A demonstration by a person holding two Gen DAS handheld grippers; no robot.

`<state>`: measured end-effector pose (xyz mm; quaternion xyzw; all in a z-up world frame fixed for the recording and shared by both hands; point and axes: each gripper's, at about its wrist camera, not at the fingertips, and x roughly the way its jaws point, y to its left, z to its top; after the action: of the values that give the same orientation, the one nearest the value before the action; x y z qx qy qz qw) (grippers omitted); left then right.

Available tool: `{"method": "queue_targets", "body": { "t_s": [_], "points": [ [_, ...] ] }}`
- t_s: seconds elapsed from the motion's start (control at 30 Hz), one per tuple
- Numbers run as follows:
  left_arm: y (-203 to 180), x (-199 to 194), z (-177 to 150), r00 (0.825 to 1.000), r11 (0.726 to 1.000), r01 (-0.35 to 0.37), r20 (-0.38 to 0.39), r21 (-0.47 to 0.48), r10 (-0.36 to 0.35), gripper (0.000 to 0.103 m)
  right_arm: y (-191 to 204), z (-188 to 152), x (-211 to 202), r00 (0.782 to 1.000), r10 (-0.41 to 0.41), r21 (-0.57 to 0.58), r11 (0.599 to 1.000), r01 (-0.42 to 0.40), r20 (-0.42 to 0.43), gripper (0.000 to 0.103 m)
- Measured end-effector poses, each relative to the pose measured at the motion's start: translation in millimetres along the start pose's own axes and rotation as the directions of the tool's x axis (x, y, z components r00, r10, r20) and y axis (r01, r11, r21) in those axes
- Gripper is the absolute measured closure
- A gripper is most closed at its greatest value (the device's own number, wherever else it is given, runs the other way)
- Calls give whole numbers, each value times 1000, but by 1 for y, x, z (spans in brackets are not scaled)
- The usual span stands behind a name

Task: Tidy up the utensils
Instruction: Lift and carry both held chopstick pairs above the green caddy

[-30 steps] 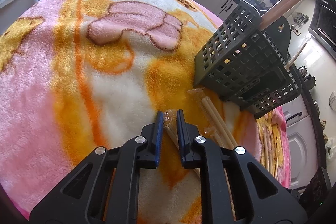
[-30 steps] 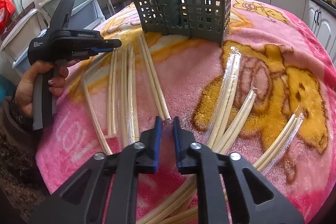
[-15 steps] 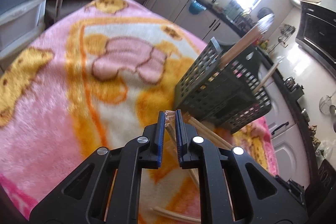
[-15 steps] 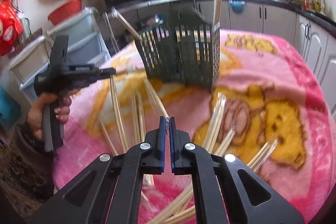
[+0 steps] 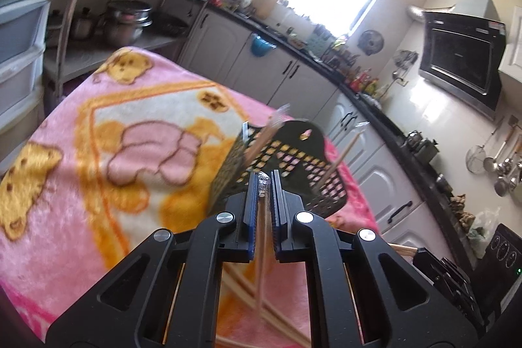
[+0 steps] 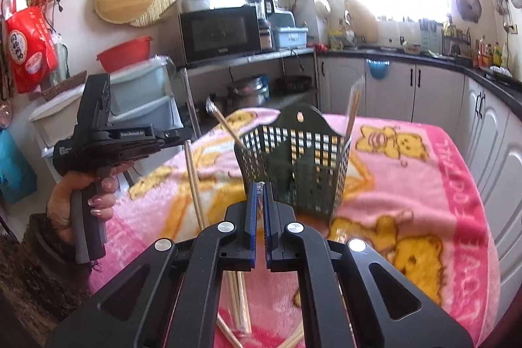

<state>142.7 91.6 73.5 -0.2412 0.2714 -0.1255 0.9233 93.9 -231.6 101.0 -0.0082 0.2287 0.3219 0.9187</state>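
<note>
Wrapped chopstick pair (image 5: 263,181) pinched between blue pads (image 5: 250,207) of left tool (image 5: 263,185), plastic tip poking out above the fingertips, sticks hanging down below the jaws. Same pair seen from right wrist view as a pale shaft (image 6: 195,185) dangling from the left tool (image 6: 182,137), lifted clear of the blanket. Second wrapped chopstick pair (image 6: 260,189) clamped in right tool (image 6: 260,194), jaws nearly closed on the crinkled wrapper end.

Dark green slotted utensil basket (image 6: 293,165) upright on the pink cartoon blanket (image 6: 407,172) covering the tabletop, just beyond both tools. 2 wrapped pairs already standing in it: 1 leaning out at left corner (image 6: 225,123), 1 near-upright at right corner (image 6: 354,106) (same 2 visible in left wrist view, (image 5: 264,139) and (image 5: 342,155)).

More loose chopsticks (image 6: 239,302) lying on blanket below right tool; others (image 5: 241,286) below left tool.

Left hand (image 6: 81,198) gripping the tool's grey handle. Microwave (image 6: 222,33) on shelf behind, red bowl (image 6: 125,52) to its left, white cabinets (image 6: 424,93) along far wall.
</note>
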Motion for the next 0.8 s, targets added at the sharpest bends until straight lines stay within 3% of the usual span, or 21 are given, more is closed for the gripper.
{"method": "queue_targets", "body": {
  "t_s": [0.37, 0.8],
  "points": [
    [-49, -6, 23, 995, 992, 92, 39, 90, -96, 99, 2, 30, -27, 995, 8, -27, 1000, -5, 103, 99],
    [-89, -19, 60, 977, 975, 146, 128, 165, -168, 99, -5, 66, -46, 976, 6, -40, 999, 3, 220, 99]
  ]
}}
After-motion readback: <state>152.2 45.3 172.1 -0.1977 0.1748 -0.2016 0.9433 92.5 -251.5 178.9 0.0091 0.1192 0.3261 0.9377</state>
